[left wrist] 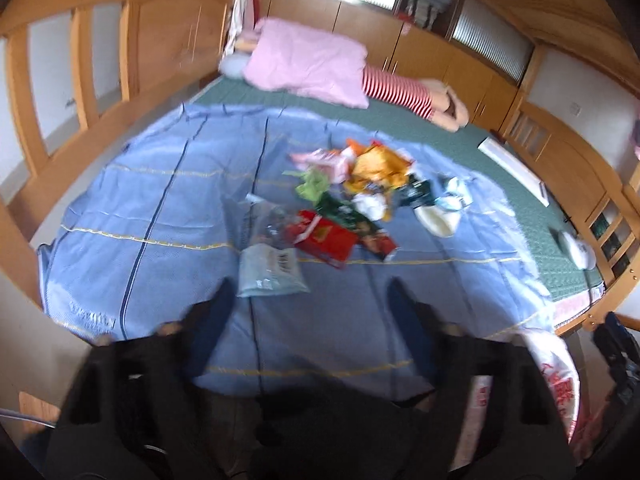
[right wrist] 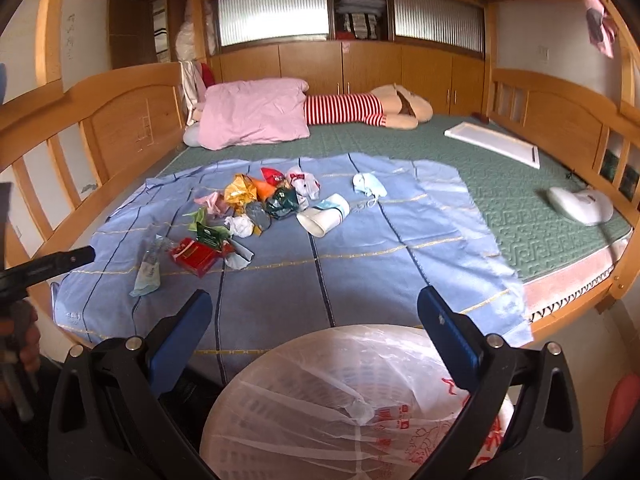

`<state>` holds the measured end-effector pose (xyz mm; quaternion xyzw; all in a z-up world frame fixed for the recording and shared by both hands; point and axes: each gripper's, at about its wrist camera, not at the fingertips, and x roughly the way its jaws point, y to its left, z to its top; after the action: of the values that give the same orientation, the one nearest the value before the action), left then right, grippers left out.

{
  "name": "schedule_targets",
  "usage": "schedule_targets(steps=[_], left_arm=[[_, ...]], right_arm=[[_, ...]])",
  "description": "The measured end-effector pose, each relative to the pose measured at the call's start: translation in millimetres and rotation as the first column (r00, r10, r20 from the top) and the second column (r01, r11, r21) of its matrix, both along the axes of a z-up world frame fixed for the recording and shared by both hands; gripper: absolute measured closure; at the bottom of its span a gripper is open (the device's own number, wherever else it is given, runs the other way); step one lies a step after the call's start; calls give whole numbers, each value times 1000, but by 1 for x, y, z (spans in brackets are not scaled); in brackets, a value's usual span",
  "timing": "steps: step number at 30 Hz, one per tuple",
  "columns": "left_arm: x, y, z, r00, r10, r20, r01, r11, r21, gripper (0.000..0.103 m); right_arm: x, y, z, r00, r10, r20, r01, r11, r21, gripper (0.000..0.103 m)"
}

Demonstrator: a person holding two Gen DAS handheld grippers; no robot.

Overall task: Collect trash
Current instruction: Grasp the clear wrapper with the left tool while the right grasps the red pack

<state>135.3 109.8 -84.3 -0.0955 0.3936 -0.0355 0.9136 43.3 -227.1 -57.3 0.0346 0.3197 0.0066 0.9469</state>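
Trash pile (right wrist: 256, 208) lies mid-sheet on the bed, with bare blue sheet (right wrist: 360, 272) around it and wooden rails at both sides. The paper cup (right wrist: 322, 216) lies tipped, mouth toward the camera's lower left. Left gripper (left wrist: 308, 300) and right gripper (right wrist: 316, 320) both gape empty; the lined bin (right wrist: 340, 408) sits below the right.

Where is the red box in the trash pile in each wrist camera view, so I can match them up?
Left wrist view: the red box lies just right of centre, on the near side of the pile, ahead of the open fingers.
Right wrist view: it sits left of centre, at the pile's near left end.
Shared landmark: the white paper cup lying on its side, right of the pile.
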Motion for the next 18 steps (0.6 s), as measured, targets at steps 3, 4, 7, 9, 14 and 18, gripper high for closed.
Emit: schedule_targets(steps=[3, 4, 7, 9, 14, 18], left_arm=[[36, 14, -24, 998, -26, -61, 25, 1000, -15, 52], [51, 20, -34, 996, -34, -84, 32, 999, -25, 52], [91, 40, -58, 991, -16, -133, 7, 997, -72, 45], [112, 50, -71, 987, 3, -160, -21, 994, -109, 37], [132, 39, -94, 972, -65, -224, 40, 993, -114, 37], [137, 23, -113, 942, -124, -311, 97, 990, -100, 75]], right_arm=[[19, 7, -4, 998, 37, -46, -36, 999, 31, 17], [26, 11, -4, 997, 42, -61, -40, 998, 37, 19], [42, 27, -4, 995, 45, -86, -42, 998, 38, 21], [53, 38, -5, 993, 49, -105, -45, 998, 34, 21], [100, 72, -20, 977, 57, -205, -43, 997, 70, 21], [153, 105, -36, 963, 61, -263, -21, 988, 153, 21]])
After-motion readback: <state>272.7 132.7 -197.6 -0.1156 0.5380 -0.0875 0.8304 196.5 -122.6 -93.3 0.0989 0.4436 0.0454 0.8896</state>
